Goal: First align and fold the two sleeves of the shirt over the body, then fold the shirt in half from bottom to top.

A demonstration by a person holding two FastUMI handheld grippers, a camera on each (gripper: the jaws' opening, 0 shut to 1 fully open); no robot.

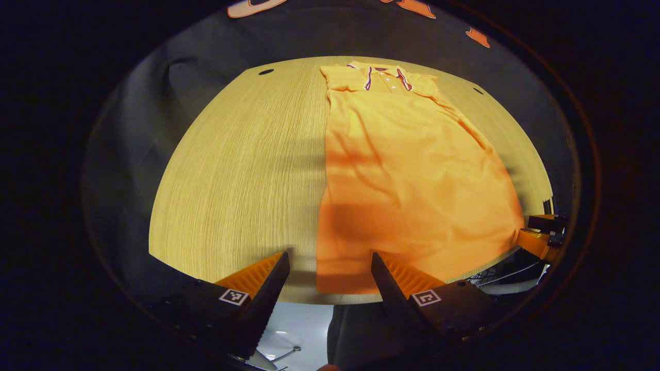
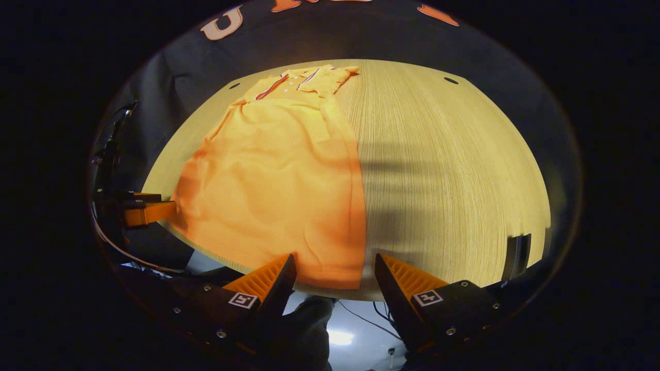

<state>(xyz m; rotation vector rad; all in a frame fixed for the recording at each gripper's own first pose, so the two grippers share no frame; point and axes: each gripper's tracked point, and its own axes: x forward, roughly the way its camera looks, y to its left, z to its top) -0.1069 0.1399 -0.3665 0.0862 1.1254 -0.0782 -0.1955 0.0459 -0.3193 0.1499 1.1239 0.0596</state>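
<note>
An orange polo shirt lies flat on a round wooden table, collar at the far side and hem at the near edge. Both sleeves look folded in over the body. My left gripper is open at the near edge, its fingers on either side of the hem's left corner, with nothing pressed between them. In the right gripper view the shirt covers the left half of the table. My right gripper stands open astride the hem's right corner. Each gripper also appears in the other's view, the left gripper and the right gripper.
Small dark holes mark the tabletop near its far rim. A dark object sits at the table's right edge. Below the near edge are pale floor and cables. Black cloth walls surround the table.
</note>
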